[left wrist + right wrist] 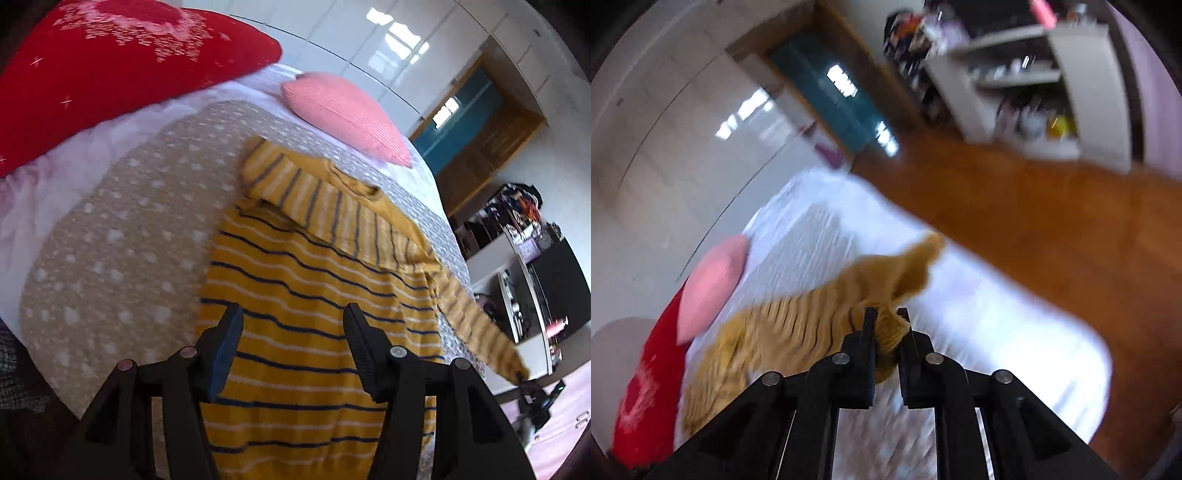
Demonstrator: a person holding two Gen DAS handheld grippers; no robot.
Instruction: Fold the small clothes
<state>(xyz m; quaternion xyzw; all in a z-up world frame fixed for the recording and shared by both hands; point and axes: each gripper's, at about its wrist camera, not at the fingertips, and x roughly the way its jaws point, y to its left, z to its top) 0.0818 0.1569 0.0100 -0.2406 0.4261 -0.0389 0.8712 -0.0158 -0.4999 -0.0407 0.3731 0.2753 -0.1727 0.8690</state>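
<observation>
The left tool [293, 325], spread wide, hovers over the striped yellow sweater [306, 306] at frame centre. The right tool [886, 325] pinches its sleeve cuff [888, 332] (blurred), low in the frame above the bed [979, 332].

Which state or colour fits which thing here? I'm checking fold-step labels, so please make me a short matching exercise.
Things:
1. left gripper
2. right gripper
3. heart cushion
4. large pillow

States or colours:
A. pink
B. shut on the sweater's cuff
C. red
D. open above the striped sweater

Pairs: 1-D, 2-B, 3-A, 4-C
</observation>
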